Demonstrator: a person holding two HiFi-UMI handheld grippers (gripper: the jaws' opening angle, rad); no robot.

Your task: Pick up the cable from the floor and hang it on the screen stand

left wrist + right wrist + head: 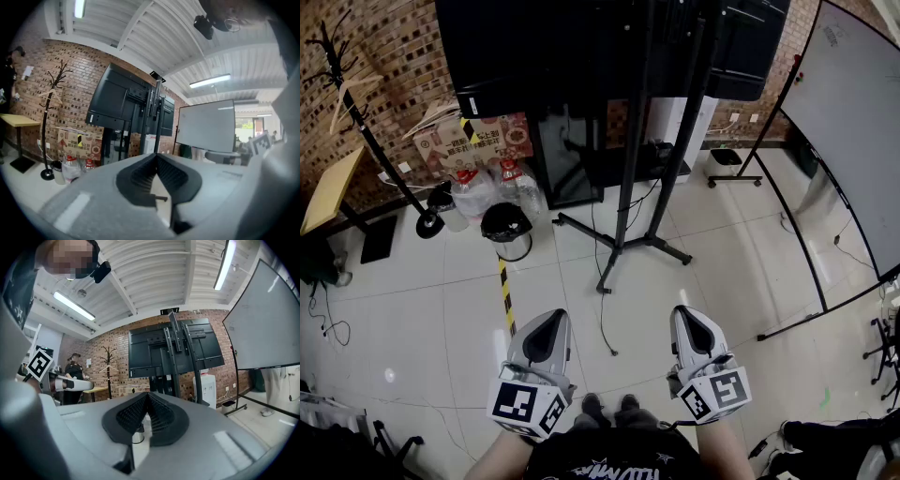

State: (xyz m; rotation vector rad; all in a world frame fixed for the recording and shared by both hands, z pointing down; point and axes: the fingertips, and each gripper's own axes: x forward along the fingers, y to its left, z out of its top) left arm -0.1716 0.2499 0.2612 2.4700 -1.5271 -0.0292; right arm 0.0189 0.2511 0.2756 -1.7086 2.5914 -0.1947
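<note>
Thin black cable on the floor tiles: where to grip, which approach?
Take the thin black cable near its free end, where it lies on the white tiled floor, clear of the foot of the black screen stand. Come straight down, jaws across its run: it lies flat and nearly straight.

The screen stand (637,141) is set at the middle rear, and the cable (602,323) is trailed over the floor (722,281) before its feet. A bin (506,230), bottles (478,192) and a box (473,141) are placed to its left, with a coat rack (380,148) further left beside a table (328,187). A whiteboard (853,112) is stood to the right.
</note>
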